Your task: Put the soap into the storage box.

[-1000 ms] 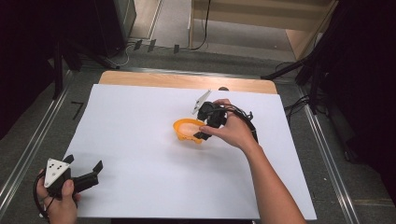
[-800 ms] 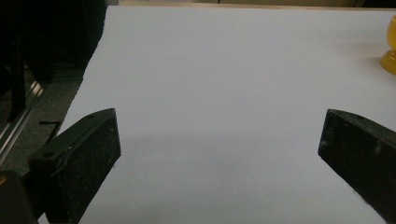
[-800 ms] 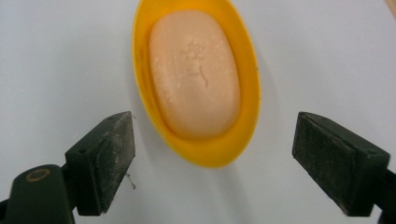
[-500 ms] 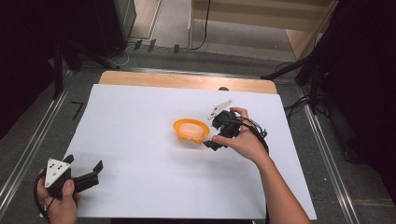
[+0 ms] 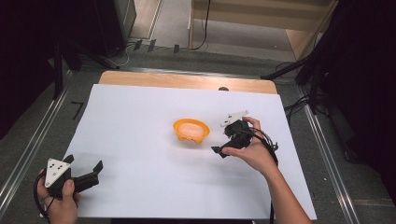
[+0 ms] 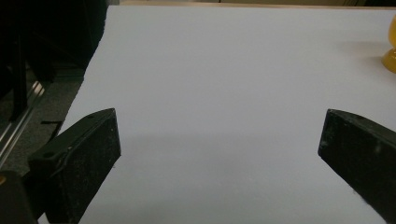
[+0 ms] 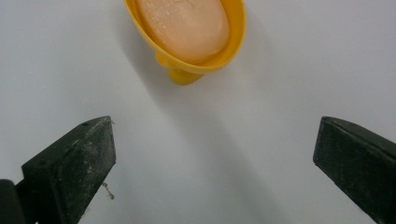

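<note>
A yellow dish (image 5: 179, 126) holding a pale orange bar of soap (image 5: 191, 130) stands near the middle of the white sheet. My right gripper (image 5: 223, 140) is just to the right of it and apart from it. Its jaws have just been opening and stand open with nothing between them. In the right gripper view the dish (image 7: 236, 42) and soap (image 7: 184, 23) lie ahead of the right gripper (image 7: 215, 172). At the near left corner, my left gripper (image 5: 85, 163) rests open and empty. In the left gripper view the left gripper (image 6: 219, 158) has bare sheet ahead and the dish (image 6: 391, 53) sits at the right edge.
The white sheet (image 5: 140, 112) covers most of the table, with a strip of wood (image 5: 187, 81) at the far edge. Metal rails (image 5: 28, 149) run along both sides. Cables (image 5: 299, 100) lie on the floor to the right.
My right gripper has come off the dish, moved right and toward the near side, and opened. The dish stays in place. The left gripper has not moved.
</note>
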Demonstrator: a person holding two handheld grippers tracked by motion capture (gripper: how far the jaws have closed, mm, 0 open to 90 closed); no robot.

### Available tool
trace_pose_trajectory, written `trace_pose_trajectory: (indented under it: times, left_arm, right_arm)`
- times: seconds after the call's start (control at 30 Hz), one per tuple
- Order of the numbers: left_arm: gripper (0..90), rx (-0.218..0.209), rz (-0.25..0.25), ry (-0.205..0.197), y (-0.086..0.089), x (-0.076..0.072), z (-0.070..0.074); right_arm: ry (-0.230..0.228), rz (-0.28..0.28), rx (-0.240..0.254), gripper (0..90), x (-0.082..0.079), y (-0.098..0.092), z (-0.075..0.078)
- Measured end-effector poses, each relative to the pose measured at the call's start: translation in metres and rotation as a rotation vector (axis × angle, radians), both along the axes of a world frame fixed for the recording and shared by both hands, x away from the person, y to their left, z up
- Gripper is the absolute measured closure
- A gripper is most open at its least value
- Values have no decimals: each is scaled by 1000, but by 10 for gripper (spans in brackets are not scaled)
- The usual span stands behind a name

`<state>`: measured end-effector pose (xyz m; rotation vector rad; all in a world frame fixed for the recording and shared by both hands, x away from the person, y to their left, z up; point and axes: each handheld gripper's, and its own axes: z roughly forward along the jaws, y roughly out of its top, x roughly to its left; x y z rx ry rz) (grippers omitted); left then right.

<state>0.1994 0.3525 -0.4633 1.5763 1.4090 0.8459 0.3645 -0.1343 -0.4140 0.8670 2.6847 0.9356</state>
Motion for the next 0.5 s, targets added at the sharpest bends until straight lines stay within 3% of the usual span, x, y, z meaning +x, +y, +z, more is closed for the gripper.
trace_pose_trajectory:
  times: [0.17, 0.27, 0.5]
  left_arm:
    - [0, 1, 1, 0, 0, 0, 0]
    - [0, 2, 1, 2, 0, 0, 0]
    - [0, 5, 1, 0, 0, 0, 0]
  right_arm:
    - [-10, -34, 13, 0, -8, -11, -8]
    - [-48, -56, 13, 0, -14, -15, -11]
    - [-59, -75, 40, 0, -24, -24, -18]
